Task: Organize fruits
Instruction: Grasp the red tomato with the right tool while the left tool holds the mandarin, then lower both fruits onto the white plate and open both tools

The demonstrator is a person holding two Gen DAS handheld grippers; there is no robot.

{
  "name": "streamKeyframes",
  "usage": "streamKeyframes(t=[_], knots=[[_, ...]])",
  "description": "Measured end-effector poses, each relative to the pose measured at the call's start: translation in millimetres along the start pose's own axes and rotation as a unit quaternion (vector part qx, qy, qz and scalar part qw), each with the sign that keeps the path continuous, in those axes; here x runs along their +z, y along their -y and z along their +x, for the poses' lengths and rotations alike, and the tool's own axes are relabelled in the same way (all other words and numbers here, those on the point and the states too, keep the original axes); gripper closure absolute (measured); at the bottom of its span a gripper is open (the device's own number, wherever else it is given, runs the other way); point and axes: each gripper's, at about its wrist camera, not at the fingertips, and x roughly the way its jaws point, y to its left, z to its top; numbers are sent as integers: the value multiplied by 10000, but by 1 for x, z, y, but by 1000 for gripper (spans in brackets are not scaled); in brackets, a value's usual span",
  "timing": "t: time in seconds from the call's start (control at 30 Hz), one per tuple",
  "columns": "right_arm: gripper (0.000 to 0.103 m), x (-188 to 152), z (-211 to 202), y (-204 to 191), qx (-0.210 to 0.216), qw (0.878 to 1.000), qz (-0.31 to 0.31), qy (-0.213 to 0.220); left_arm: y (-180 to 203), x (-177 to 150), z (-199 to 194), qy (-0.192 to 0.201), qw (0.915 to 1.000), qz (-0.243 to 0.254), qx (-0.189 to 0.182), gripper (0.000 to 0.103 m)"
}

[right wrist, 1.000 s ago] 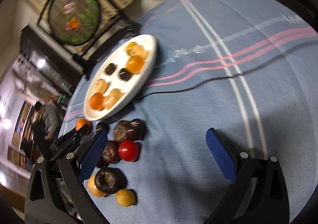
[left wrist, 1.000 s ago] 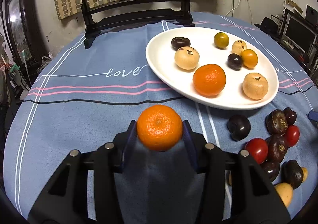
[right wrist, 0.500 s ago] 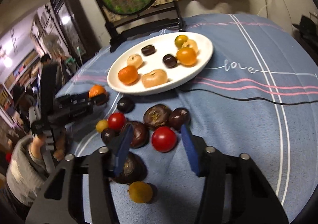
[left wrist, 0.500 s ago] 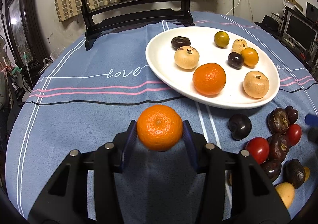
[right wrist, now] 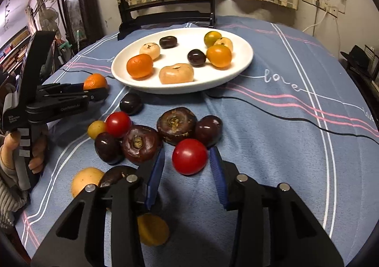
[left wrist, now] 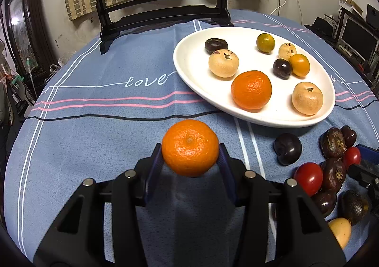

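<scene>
Your left gripper [left wrist: 190,155] has its blue pads clamped on both sides of a mandarin [left wrist: 190,147], held just above the blue cloth on the counter [left wrist: 94,139], a bit short of the near rim of the white plate [left wrist: 189,70]. That plate already has another mandarin [left wrist: 251,89], two pale round fruits, a couple of dark ones and some small yellow-orange ones on it.

Your right gripper [right wrist: 187,169] is partly open, one pad on each side of a red tomato [right wrist: 189,156] with a small gap either side, so nothing is gripped there. That tomato sits at the front of the loose pile on the cloth, right next to a big dark fruit [right wrist: 176,125] and a dark plum [right wrist: 209,130]. A second tomato [right wrist: 118,124] lies further left.
</scene>
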Motion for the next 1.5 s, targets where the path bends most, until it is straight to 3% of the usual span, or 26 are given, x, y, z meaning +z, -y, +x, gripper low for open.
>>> streamKeyframes(t=[0.13, 0.23, 0.47, 0.9, 1.0, 1.1, 1.23, 1.5], knots=[[67, 0, 3, -5, -30, 10000, -81, 18, 0, 0, 0, -8, 10000, -14, -1, 55], [72, -1, 12, 1, 24, 9998, 44, -213, -2, 0, 2, -44, 10000, -55, -53, 56], [73, -3, 8, 1, 39, 9998, 92, -186, -5, -1, 1, -24, 9997, -142, -183, 57], [73, 9, -31, 22, 348, 9963, 566, 548, -1, 2, -31, 528, 9980, -60, -333, 58], [72, 31, -40, 34, 541, 9936, 751, 649, 3, 19, -43, 694, 9968, -53, -395, 58], [72, 66, -45, 35, 436, 9940, 651, 769, 9, 49, -49, 851, 9958, -64, -344, 58], [72, 105, -35, 31, 457, 9932, 610, 878, 10, 85, -34, 870, 9948, -336, -396, 58], [72, 130, 31, 23, 635, 9949, 571, 535, 1, 90, 20, 471, 9969, -578, -265, 58]])
